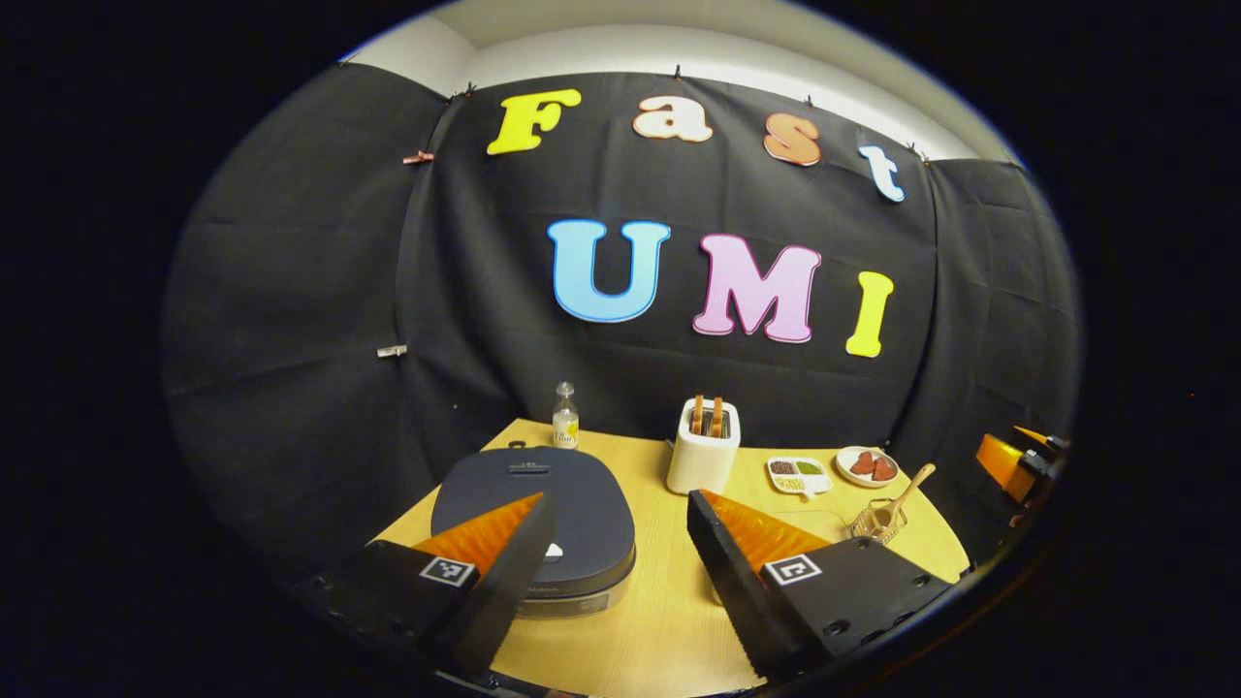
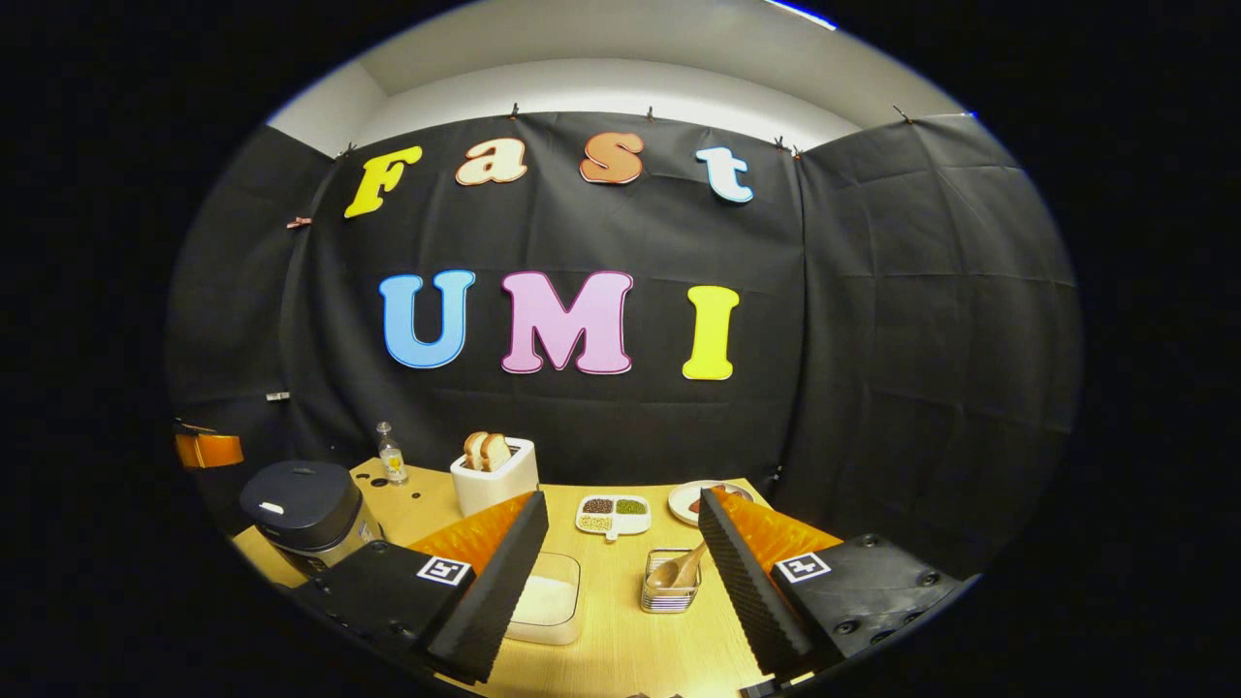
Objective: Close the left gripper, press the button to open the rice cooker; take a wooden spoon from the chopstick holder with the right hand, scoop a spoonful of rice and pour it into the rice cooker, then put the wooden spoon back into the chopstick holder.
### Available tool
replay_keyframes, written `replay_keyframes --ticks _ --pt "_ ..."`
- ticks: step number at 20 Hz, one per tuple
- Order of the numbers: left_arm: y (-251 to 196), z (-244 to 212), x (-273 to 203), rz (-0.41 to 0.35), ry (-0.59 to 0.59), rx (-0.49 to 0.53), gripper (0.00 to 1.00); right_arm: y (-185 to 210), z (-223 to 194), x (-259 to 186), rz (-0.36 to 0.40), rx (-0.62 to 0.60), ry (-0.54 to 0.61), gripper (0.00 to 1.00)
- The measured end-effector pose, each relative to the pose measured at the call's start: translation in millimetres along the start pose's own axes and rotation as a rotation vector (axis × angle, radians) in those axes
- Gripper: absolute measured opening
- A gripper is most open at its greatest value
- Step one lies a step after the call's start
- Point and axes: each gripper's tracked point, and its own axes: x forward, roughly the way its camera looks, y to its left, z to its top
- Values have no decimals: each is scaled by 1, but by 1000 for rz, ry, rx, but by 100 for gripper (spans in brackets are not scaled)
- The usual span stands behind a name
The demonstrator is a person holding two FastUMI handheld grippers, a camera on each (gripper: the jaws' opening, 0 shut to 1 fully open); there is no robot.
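Left hand-held gripper (image 1: 620, 543) released above rice cooker (image 1: 538, 514) | right hand-held gripper (image 2: 620, 562) released, short of chopstick holder (image 2: 669, 586)

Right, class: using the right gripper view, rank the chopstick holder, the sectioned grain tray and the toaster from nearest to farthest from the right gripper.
1. Chopstick holder, between the gripper's fingers.
2. Grain tray, behind it, centre.
3. Toaster, back left.
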Motion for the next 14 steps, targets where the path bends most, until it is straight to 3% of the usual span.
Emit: replay_keyframes --ticks 4,5,6,7,8,9,10,11,13,14 --pt "9 -12 12 -51 87 -6 70 -1 -4 10 16 -13 6 98" --pt "13 -14 16 -58 103 -17 56 -2 -4 11 19 -18 5 96" --pt "19 -17 20 -56 124 -27 59 -3 -5 13 21 -18 6 98" --pt "25 -20 24 -48 141 -32 51 -4 -6 14 20 -14 8 98" --pt "31 -22 28 -40 153 -33 51 -6 -8 16 18 -10 12 98" --pt "36 -23 32 -31 162 -35 37 -8 -9 18 14 -5 15 98" --pt "41 -27 36 -25 178 -34 38 -9 -9 21 10 1 19 98" --pt "45 -31 38 -25 197 -25 21 -10 -10 23 8 8 23 98" --pt "59 -35 44 7 215 13 7 -10 -12 26 4 15 28 98" --pt "63 -39 51 9 224 17 7 -10 -13 26 4 16 33 98"
